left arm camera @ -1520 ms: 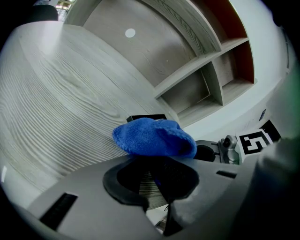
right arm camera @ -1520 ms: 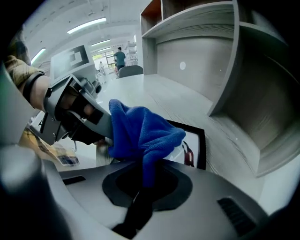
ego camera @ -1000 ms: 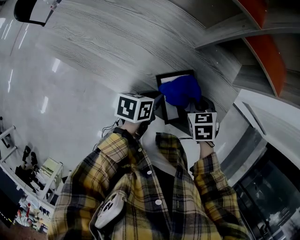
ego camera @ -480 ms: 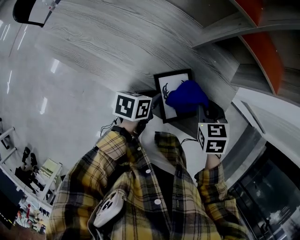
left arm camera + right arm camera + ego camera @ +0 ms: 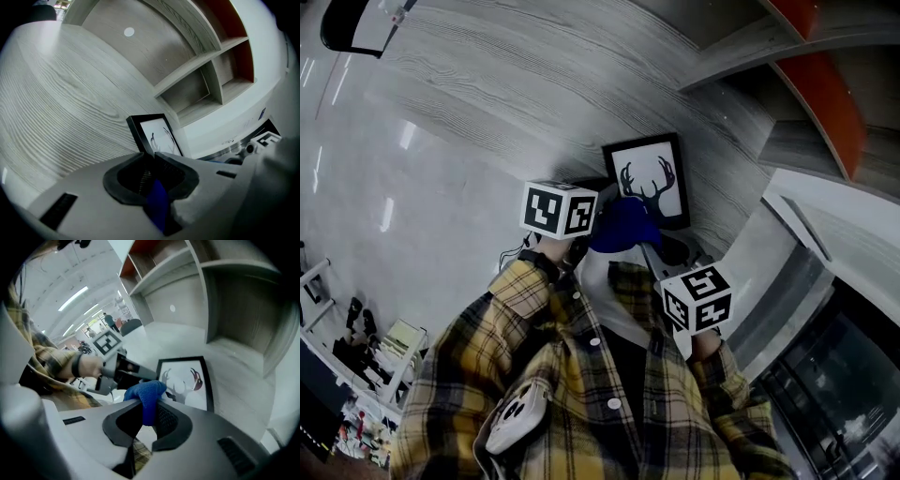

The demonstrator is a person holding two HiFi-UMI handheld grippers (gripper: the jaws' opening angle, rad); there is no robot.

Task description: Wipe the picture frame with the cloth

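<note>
The black picture frame (image 5: pixel 652 183) with a deer-antler print stands on the grey wood-grain surface (image 5: pixel 487 84). My left gripper (image 5: pixel 602 192) is shut on its lower left edge. In the left gripper view the frame (image 5: pixel 154 133) runs down between the jaws of the left gripper (image 5: pixel 150 157). The blue cloth (image 5: pixel 623 225) is bunched just below the frame, off the glass. My right gripper (image 5: pixel 642 246) is shut on it. In the right gripper view the cloth (image 5: pixel 145 392) sticks up out of the right gripper (image 5: pixel 149 409), with the frame (image 5: pixel 187 380) beyond.
Wooden shelf niches with orange-red backs (image 5: pixel 825 103) rise to the right of the frame. They also show in the left gripper view (image 5: pixel 201 79). A white ledge (image 5: pixel 825 234) lies at the right. The person's plaid shirt (image 5: pixel 581 394) fills the lower part of the head view.
My right gripper has pulled the cloth off the frame, down and to the left toward the person. The deer print is now uncovered. My left gripper has stayed on the frame.
</note>
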